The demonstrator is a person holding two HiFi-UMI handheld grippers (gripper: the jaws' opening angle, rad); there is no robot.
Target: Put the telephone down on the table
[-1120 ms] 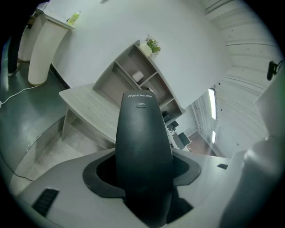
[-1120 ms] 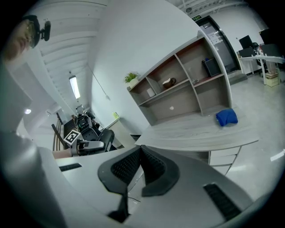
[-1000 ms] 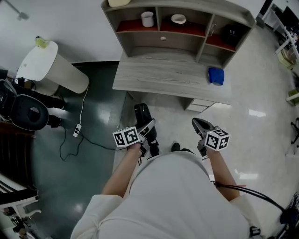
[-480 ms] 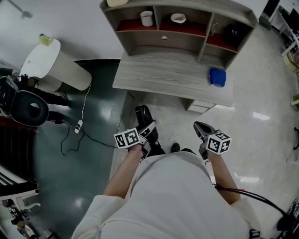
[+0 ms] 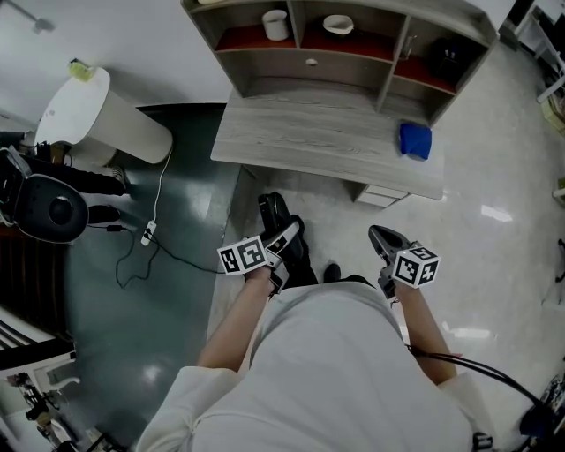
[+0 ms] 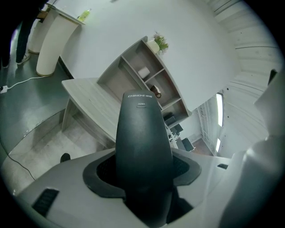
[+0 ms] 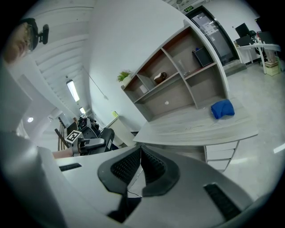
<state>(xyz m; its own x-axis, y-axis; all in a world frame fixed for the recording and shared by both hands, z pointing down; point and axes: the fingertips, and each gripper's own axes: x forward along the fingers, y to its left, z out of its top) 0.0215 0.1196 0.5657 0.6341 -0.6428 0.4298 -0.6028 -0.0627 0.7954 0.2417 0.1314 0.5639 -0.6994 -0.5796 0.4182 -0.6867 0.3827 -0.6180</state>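
A black telephone handset (image 6: 142, 129) stands up between the jaws of my left gripper (image 6: 143, 171), which is shut on its lower end. In the head view the left gripper (image 5: 282, 242) holds the handset (image 5: 272, 212) over the floor, short of the front edge of the grey wooden table (image 5: 309, 141). My right gripper (image 5: 386, 240) hangs beside it to the right, also short of the table. Its ribbed pads (image 7: 153, 167) meet with nothing between them, so the right gripper (image 7: 139, 165) is shut and empty. The table (image 7: 196, 127) lies ahead of it.
A blue cloth (image 5: 415, 140) lies at the table's right end. Behind it a shelf unit holds a white cup (image 5: 275, 24), a bowl (image 5: 339, 24) and a black object (image 5: 443, 58). A white bin (image 5: 97, 115), black equipment (image 5: 48, 207) and a floor cable (image 5: 146, 234) sit left.
Both grippers have drifted slightly forward and to the right with the person. The handset stays in the left gripper and the right gripper stays shut.
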